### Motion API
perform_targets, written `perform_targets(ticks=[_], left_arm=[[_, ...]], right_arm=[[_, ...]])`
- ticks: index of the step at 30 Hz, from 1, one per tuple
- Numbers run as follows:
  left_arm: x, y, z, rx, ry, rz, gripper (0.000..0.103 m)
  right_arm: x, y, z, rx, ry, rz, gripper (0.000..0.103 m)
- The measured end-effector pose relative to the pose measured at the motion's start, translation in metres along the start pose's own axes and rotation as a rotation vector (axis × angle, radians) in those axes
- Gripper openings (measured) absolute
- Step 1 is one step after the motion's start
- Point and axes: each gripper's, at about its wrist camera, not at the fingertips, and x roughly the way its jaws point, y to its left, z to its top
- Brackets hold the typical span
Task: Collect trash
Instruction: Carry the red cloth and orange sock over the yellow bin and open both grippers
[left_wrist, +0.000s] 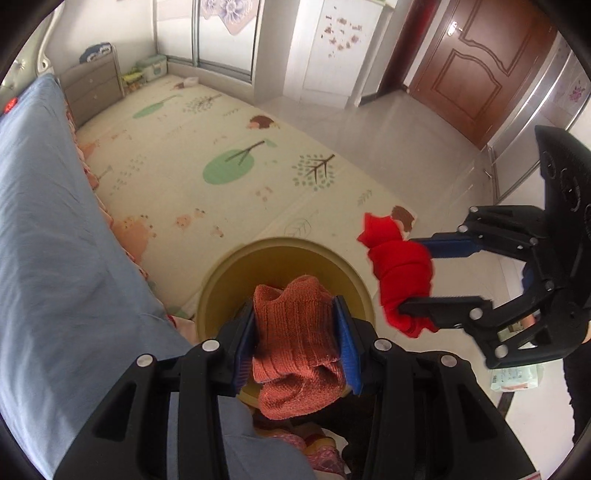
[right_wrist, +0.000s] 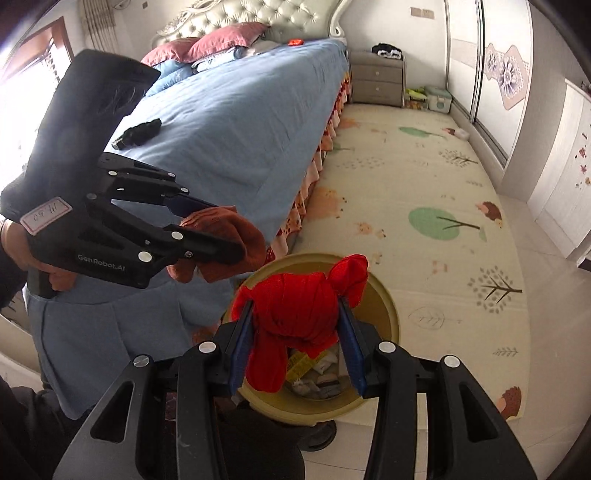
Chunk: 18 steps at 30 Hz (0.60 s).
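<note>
Two claws (left_wrist: 295, 314) (left_wrist: 417, 273), two socks (left_wrist: 295, 343) (left_wrist: 400, 280), one bin (left_wrist: 221, 280).

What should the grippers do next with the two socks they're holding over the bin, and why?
Probably open the right gripper first and let the red sock drop. In the right wrist view it hangs over the yellow bin, which already holds wrappers. The left gripper, shut on the rust-orange knit sock, also looks to be over the bin and could release next.

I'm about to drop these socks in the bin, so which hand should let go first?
Probably the right. The right gripper holds the red sock directly above the yellow bin, while the left gripper holds the rust-orange sock nearer the bed edge.
</note>
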Motion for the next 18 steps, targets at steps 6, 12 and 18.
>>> perform_targets(ticks=[6, 12, 18], left_arm=[[0.013, 0.008, 0.007, -0.072, 0.051, 0.002, 0.092], [0.019, 0.013, 0.004, -0.083, 0.081, -0.010, 0.093], [0.018, 0.004, 0.000, -0.035, 0.073, 0.012, 0.093]], right_arm=[[0.013, -0.007, -0.006, -0.036, 0.003, -0.019, 0.073], [0.032, -0.013, -0.013, -0.031, 0.084, -0.030, 0.073], [0.025, -0.015, -0.014, -0.016, 0.045, -0.035, 0.075]])
